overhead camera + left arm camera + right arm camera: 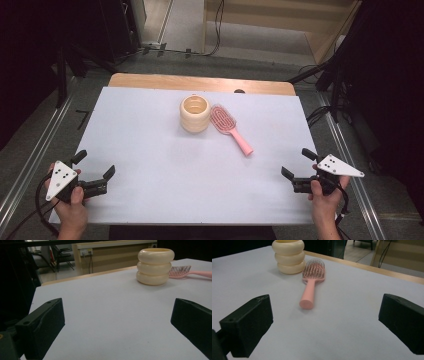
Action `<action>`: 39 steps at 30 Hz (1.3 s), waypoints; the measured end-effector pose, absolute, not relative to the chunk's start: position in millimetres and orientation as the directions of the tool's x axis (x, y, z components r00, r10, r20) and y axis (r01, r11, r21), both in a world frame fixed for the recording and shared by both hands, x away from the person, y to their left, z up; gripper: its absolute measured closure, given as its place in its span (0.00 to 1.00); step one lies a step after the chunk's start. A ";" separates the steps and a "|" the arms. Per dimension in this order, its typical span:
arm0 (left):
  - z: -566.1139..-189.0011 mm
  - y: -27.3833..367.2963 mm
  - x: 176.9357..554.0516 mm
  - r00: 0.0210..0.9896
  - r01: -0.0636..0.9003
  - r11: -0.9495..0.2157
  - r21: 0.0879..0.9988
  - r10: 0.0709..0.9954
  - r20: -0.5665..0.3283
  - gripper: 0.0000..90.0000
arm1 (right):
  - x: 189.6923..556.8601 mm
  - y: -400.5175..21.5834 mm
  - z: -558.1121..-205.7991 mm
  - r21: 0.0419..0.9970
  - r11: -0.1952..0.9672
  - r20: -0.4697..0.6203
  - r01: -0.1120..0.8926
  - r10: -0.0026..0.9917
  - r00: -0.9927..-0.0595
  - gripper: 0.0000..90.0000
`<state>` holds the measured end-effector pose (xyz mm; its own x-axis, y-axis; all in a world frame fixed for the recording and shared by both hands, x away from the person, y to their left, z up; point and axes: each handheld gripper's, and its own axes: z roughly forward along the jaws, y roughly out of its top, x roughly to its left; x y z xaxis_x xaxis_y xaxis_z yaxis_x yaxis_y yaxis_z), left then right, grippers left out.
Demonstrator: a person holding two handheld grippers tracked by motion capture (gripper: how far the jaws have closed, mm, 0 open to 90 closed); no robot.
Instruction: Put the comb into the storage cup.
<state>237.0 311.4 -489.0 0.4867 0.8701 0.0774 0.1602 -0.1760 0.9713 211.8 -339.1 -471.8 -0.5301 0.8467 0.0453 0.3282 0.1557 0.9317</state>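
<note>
A cream ribbed cup (194, 113) made of stacked rings stands upright past the table's middle. It also appears in the left gripper view, cup (155, 266), and in the right gripper view, cup (289, 255). Beside it on the right lies a pink hairbrush (229, 128), bristles up, handle toward the near right; hairbrush (190, 272), hairbrush (311, 285). My left gripper (94, 164) rests at the near left corner, open and holding nothing. At the near right edge my right gripper (298, 161) is open too, well short of the brush handle.
The white table top (150, 150) has a wooden strip (200, 82) along its far edge. Metal rails (30, 160) run along both sides on the floor. Cables and dark stands (330, 85) sit beyond the far right corner.
</note>
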 end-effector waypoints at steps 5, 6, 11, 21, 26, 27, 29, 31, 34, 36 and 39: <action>-489.2 311.6 237.1 0.486 0.164 -0.179 0.970 0.871 0.079 0.00 | 219.5 -328.5 -458.1 0.921 0.197 0.014 0.335 0.845 -0.535 0.00; -489.2 311.5 237.1 0.485 0.164 -0.181 0.970 0.871 0.081 0.00 | 221.6 -327.0 -456.2 0.921 0.199 0.012 0.336 0.844 -0.536 0.00; -489.4 311.5 237.0 0.484 0.166 -0.180 0.970 0.871 0.079 0.00 | 230.8 -321.1 -448.2 0.915 0.206 0.015 0.347 0.842 -0.539 0.00; -489.2 311.6 236.3 0.497 0.157 -0.176 0.972 0.865 0.076 0.00 | 250.7 -309.0 -426.1 0.896 0.246 -0.002 0.370 0.835 -0.551 0.00; -489.3 311.6 236.7 0.496 0.159 -0.174 0.972 0.865 0.074 0.00 | 264.0 -300.9 -418.8 0.879 0.272 0.000 0.391 0.822 -0.570 0.00; -489.3 311.6 236.7 0.496 0.159 -0.174 0.972 0.865 0.074 0.00 | 264.0 -300.9 -418.8 0.879 0.272 0.000 0.391 0.822 -0.570 0.00; -489.2 312.2 236.7 0.498 0.158 -0.174 0.972 0.864 0.074 0.00 | 272.0 -295.6 -415.4 0.865 0.295 -0.006 0.407 0.816 -0.579 0.00; -489.0 312.4 236.6 0.502 0.156 -0.171 0.973 0.862 0.071 0.00 | 276.5 -292.6 -413.2 0.859 0.305 -0.007 0.412 0.812 -0.584 0.00; -489.1 312.3 236.5 0.501 0.157 -0.170 0.973 0.863 0.070 0.00 | 283.3 -287.1 -410.1 0.848 0.321 -0.015 0.421 0.809 -0.588 0.00; -489.0 312.4 236.5 0.502 0.156 -0.171 0.973 0.862 0.071 0.00 | 285.8 -285.6 -409.7 0.843 0.334 -0.023 0.422 0.806 -0.591 0.00; -489.2 312.7 236.7 0.500 0.158 -0.168 0.973 0.863 0.069 0.00 | 293.4 -279.9 -409.1 0.834 0.348 -0.040 0.428 0.812 -0.582 0.00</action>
